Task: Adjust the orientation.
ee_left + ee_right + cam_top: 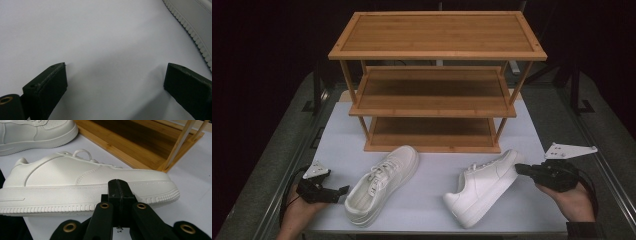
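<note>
- my right tool (518,169) comes at the right shoe (484,185) with its jaws pressed flat together; in the right gripper view the closed tips sit against or just short of the sole's side, i cannot tell which. pushed on like that, it would shove or spin the shoe instead of gripping it.
- that shoe lies on the white counter (337,130), just near of the wooden rack (437,80); a hard nudge could drive it into the rack's bottom shelf.
- i judge the jaws must open before any grip, and the smooth upper could slip from a narrow pinch.
- right tool: fully closed, holding nothing.
- my left tool (343,191) rests low on the counter just left of the left shoe (382,183), jaws spread wide, nothing between them; in the left gripper view the sole edge (192,30) lies beyond the jaw.
</note>
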`<state>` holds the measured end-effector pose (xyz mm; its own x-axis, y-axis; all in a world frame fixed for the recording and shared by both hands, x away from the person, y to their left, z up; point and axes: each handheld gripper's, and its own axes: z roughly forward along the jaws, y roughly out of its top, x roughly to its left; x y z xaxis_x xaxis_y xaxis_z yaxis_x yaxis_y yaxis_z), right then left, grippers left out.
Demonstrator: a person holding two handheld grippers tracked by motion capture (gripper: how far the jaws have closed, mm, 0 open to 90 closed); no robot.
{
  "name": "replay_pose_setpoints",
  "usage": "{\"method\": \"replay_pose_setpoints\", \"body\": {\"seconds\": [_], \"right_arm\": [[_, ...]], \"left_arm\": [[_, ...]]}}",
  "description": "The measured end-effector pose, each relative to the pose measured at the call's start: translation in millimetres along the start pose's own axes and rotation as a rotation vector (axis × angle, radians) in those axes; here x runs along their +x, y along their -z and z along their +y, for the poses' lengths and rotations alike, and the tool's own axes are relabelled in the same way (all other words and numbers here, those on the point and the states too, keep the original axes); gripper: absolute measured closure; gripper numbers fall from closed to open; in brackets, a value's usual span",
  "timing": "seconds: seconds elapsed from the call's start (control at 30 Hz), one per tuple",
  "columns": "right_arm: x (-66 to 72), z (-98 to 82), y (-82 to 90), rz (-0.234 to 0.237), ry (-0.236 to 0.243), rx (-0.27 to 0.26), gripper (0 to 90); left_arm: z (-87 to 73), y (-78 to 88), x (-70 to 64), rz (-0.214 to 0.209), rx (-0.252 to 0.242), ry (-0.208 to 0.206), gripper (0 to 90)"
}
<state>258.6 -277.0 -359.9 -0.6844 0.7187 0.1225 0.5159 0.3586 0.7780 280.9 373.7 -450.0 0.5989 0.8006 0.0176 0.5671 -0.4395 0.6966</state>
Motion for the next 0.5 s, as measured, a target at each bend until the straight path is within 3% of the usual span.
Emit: {"method": "replay_pose_setpoints", "body": {"seconds": [0.5], "right_arm": [[-1.8,-25.4,16.2,-0.004,-0.019,0.01,90.0]], "left_arm": [[0.1,-0.1,0.3,-0.001,0.002,-0.001,4.3]]}}
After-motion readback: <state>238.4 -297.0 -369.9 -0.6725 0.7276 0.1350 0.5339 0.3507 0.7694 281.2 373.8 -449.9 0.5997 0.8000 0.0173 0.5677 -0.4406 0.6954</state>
